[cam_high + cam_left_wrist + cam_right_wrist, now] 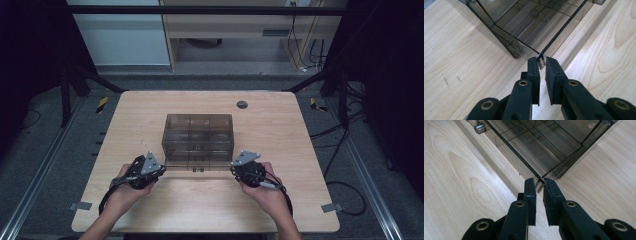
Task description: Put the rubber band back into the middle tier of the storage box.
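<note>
Wooden table [150, 110], pale grain, rounded corners, with a small dark round cap [242, 104] near its far edge. On the middle of it sits a smoky see-through plastic box [198, 139], rectangular, split inside by thin dividers into compartments. Its lid [200, 167] looks swung open toward the person: a thin flat tinted sheet whose front edge reaches out to both tools. A small latch tab [198, 169] sits at the middle of that edge.

Left tool [159, 170] is at the lid's near-left corner, right tool [234, 171] at the near-right corner. In the left gripper view the left tool [541, 62] has its black rubbery pads narrowed down onto the clear corner of the lid [540, 60]; they look pinched on it. The right gripper view shows the right tool [539, 182] narrowed the same way on its corner [539, 183].

Progress, judged: both corners are gripped, the lid is partway through its swing, and the compartments look empty as far as can be told. What's left is carrying the lid to its end position and letting go.
</note>
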Demonstrator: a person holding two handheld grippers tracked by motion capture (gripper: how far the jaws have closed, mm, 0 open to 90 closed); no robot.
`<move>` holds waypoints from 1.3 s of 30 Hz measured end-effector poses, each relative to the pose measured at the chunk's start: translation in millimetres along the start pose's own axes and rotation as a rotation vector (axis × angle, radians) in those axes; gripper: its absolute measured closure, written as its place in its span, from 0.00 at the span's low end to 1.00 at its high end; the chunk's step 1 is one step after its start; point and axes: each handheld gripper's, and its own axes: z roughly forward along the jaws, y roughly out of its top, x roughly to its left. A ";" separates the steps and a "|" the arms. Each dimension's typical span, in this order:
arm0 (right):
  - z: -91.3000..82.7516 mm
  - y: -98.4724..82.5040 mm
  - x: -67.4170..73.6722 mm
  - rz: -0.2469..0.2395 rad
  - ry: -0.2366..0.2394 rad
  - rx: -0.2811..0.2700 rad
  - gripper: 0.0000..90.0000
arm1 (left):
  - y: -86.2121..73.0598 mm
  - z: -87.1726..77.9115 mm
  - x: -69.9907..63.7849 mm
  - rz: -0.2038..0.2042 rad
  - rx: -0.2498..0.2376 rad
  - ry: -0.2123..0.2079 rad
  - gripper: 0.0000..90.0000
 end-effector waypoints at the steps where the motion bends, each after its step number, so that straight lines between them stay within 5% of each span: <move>1: -0.6 -0.5 0.7 -0.001 -0.002 0.000 0.90 | -0.4 -0.1 -1.6 -0.011 -0.009 0.000 0.91; 39: -11.5 -12.0 20.5 -0.016 0.002 0.038 0.91 | -6.1 -9.4 -22.4 0.015 0.054 -0.021 0.91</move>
